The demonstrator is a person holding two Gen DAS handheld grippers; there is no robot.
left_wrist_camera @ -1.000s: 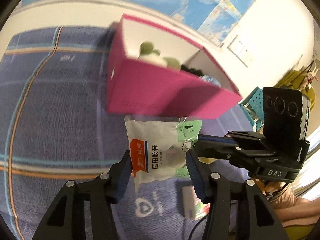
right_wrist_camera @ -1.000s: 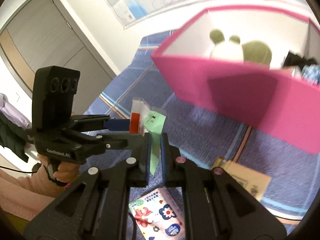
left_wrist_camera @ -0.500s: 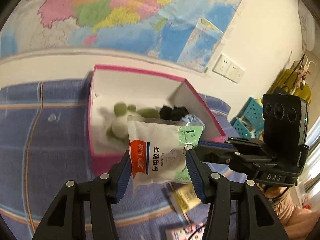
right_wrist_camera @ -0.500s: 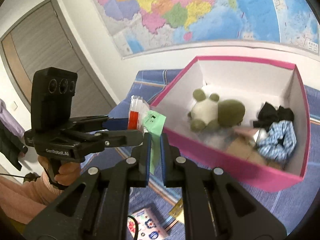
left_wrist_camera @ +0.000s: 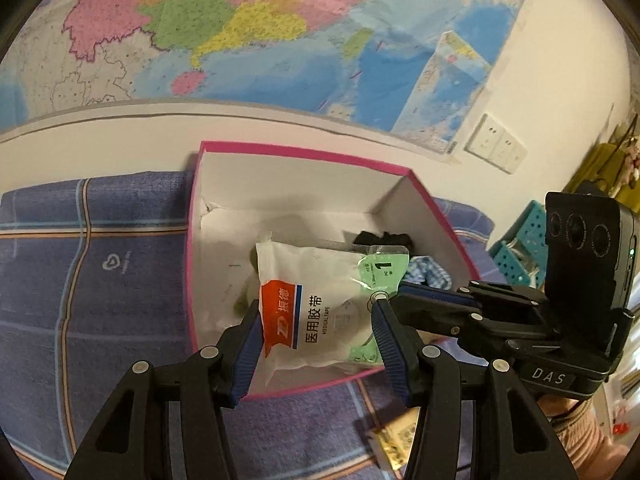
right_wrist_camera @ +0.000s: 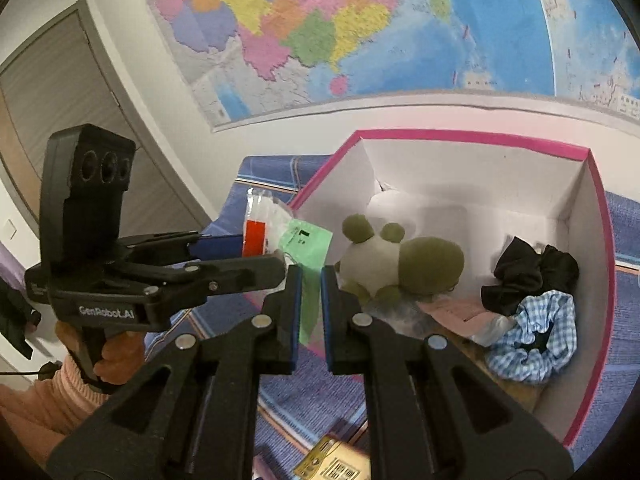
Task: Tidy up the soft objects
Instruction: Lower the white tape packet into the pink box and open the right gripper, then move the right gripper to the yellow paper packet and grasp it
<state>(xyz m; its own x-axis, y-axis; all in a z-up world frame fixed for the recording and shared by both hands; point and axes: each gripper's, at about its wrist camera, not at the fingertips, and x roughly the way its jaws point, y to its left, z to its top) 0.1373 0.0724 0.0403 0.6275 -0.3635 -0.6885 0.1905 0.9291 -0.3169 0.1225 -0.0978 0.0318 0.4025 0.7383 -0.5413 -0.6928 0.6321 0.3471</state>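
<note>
Both tongs grip one item: left gripper (left_wrist_camera: pixel 318 326) pinches the sides of the medical tape packet (left_wrist_camera: pixel 320 304) between its blue ribbed pads, right gripper (right_wrist_camera: pixel 310 280) is pressed nearly together on the packet's green edge flap (right_wrist_camera: pixel 306 268). Compared with a second ago, both have risen and carried the packet from over the cloth in front of the box to above the box's open interior; the pink front wall that filled the upper view then now sits low in frame, and the wall map (left_wrist_camera: pixel 280 32) fills the top.

Packet: glossy crinkled plastic pouch, white with an orange-blue label and pale green panel, a round roll faintly showing inside. Pink box (left_wrist_camera: pixel 436 208): rigid card, rectangular, matte white inside. Contents: plush toy (right_wrist_camera: pixel 400 264), fuzzy, cream and olive, rounded; black scrunchie (right_wrist_camera: pixel 528 276), gathered; blue gingham scrunchie (right_wrist_camera: pixel 540 340), ruffled. Tablecloth (left_wrist_camera: pixel 100 300): woven purple-blue with striped plaid lines.
</note>
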